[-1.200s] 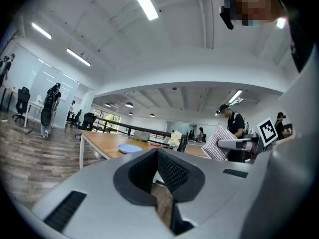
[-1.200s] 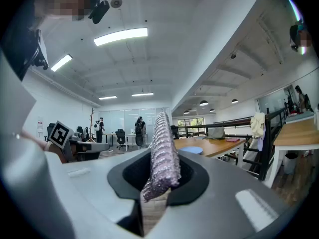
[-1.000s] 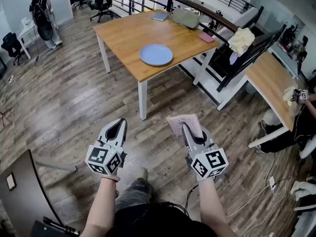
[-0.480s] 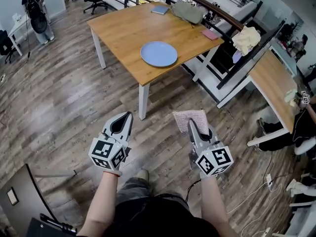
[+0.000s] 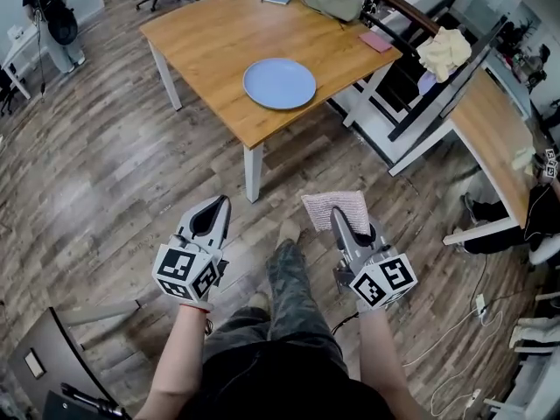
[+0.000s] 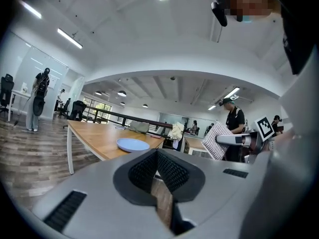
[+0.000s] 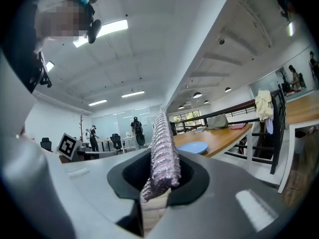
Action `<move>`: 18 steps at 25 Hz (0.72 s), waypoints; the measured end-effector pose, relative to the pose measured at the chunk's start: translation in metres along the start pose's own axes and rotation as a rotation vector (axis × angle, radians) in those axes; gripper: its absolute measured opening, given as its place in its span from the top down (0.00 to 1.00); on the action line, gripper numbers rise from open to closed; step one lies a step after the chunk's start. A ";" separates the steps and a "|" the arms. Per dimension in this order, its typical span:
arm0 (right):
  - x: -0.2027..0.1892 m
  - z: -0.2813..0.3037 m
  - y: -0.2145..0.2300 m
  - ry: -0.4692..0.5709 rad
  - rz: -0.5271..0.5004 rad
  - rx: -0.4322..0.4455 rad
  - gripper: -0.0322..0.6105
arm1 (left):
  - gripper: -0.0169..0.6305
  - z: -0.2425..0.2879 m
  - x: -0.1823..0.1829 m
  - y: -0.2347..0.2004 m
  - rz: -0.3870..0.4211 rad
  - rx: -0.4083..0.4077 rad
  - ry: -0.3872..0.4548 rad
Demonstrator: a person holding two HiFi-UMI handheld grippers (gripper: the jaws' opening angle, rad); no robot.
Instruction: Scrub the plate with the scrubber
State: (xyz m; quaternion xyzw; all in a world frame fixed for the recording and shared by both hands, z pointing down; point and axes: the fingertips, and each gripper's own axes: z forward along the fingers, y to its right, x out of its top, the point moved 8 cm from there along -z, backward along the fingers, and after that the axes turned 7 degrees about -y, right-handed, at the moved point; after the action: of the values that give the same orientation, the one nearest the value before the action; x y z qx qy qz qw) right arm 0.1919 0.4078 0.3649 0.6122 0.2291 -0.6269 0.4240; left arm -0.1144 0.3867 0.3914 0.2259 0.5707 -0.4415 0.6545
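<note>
Wooden surface (image 5: 210, 33) ahead across plank floor, well apart from both tongs. Pale blue plate (image 5: 279, 83) flat on it near the front corner, nothing on top.

Left tongs (image 5: 217, 206) pressed together, empty, aimed toward the surface. Right tongs (image 5: 337, 219) pinching the scrubber (image 5: 322, 206): a pinkish ribbed pad, probably knitted cloth, weave not clear at this range. Pad projecting forward past the tips, broad face up in the head view, edge-on in the right gripper view.

Plate straight ahead, roughly on the line between the two tongs, neither clearly nearer. Round rim, so no preferred approach axis.

Judged step: approach, no scrubbing begun. Next: close the gap, lower the pad flat onto the plate, steady the rim with the left tongs.
</note>
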 end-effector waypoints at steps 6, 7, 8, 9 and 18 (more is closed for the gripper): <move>0.015 0.048 0.041 0.023 0.019 0.022 0.84 | 0.98 0.041 0.016 -0.020 0.004 0.017 -0.010; 0.020 0.058 0.048 0.031 0.017 0.023 0.84 | 0.98 0.049 0.021 -0.024 0.007 0.019 -0.008; 0.027 0.069 0.056 0.039 0.016 0.025 0.84 | 0.98 0.059 0.027 -0.028 0.012 0.018 -0.004; 0.035 0.080 0.063 0.048 0.014 0.030 0.84 | 0.98 0.070 0.034 -0.032 0.017 0.012 0.004; 0.061 0.168 0.130 -0.005 0.017 0.109 0.84 | 0.98 0.163 0.060 -0.055 -0.013 0.014 0.005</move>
State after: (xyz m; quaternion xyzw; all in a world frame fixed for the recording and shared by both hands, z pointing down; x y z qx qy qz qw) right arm 0.2076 0.1878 0.3609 0.6347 0.1882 -0.6363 0.3960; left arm -0.0731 0.2096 0.3866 0.2279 0.5705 -0.4492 0.6487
